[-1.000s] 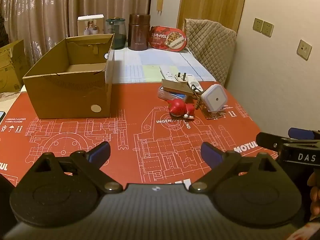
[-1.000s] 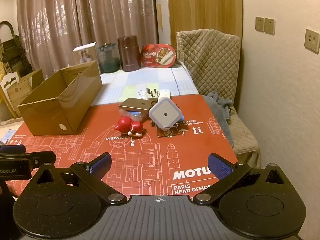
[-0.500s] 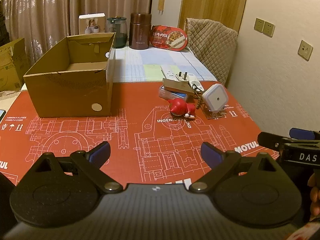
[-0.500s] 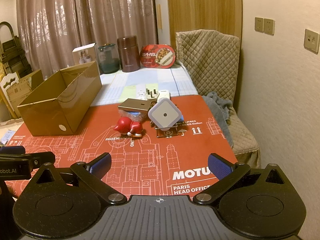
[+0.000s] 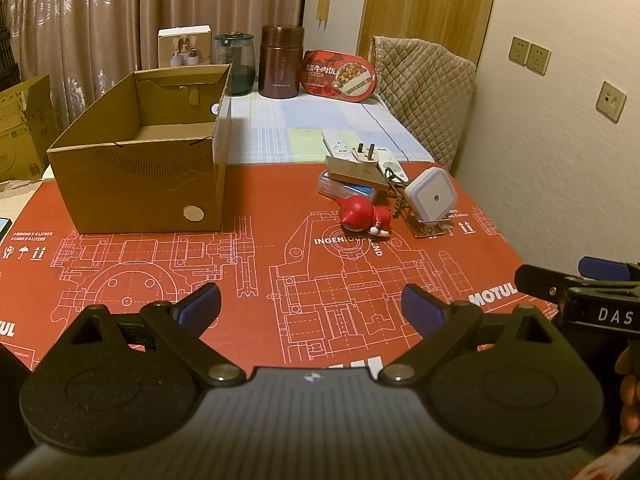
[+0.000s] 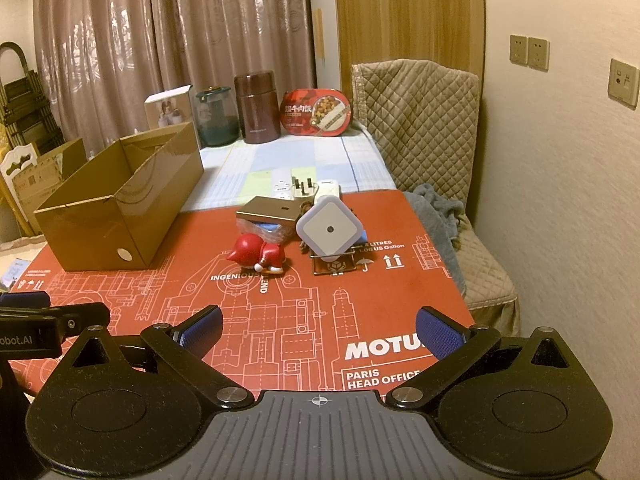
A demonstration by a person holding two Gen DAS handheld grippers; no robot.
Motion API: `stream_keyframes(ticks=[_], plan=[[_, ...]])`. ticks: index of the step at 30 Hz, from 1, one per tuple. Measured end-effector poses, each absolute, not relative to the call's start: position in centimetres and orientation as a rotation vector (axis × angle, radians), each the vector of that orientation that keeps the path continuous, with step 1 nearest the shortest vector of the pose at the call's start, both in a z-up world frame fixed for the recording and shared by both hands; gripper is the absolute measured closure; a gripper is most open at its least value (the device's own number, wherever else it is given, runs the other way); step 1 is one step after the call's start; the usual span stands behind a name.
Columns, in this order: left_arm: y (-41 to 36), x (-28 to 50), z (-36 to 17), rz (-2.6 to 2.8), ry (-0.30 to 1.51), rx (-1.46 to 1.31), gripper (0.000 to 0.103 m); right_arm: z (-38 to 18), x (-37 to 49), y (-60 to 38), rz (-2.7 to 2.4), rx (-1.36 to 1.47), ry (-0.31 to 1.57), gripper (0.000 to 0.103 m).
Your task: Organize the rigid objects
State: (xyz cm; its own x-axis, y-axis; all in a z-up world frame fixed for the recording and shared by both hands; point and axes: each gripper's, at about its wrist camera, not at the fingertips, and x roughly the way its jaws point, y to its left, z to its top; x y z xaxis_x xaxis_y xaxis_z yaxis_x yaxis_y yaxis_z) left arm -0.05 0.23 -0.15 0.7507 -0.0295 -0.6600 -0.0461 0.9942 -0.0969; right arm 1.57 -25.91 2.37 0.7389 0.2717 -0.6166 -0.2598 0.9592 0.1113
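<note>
Right now both claws hang low over the near edge of the worktop point(image 5: 280, 272), which is covered by a red mat printed with white machine drawings. The left claw point(image 5: 311, 308) is spread wide with nothing between its blue pads, and the right claw point(image 6: 318, 330) is released the same way, also holding nothing. An open cardboard box point(image 5: 140, 184) stands on the mat's far left part. Well apart from it, toward the far right, sits a small cluster: a red figurine point(image 5: 362, 216) lying on its side at the front, a white square night light point(image 5: 432, 198) propped on a clear stand just beside it, and a flat tan box point(image 5: 354, 170) resting on a clear blue-filled case behind. A white plug point(image 5: 366, 154) stands at the rear of the cluster.
</note>
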Motion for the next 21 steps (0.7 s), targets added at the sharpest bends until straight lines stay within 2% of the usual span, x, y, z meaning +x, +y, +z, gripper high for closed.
stream_keyframes(ticks=[21], plan=[[-0.05,0.03,-0.18,0.002,0.718,-0.113,0.008,2.55,1.92,-25.75,0.294,0.01,0.684,0.003]])
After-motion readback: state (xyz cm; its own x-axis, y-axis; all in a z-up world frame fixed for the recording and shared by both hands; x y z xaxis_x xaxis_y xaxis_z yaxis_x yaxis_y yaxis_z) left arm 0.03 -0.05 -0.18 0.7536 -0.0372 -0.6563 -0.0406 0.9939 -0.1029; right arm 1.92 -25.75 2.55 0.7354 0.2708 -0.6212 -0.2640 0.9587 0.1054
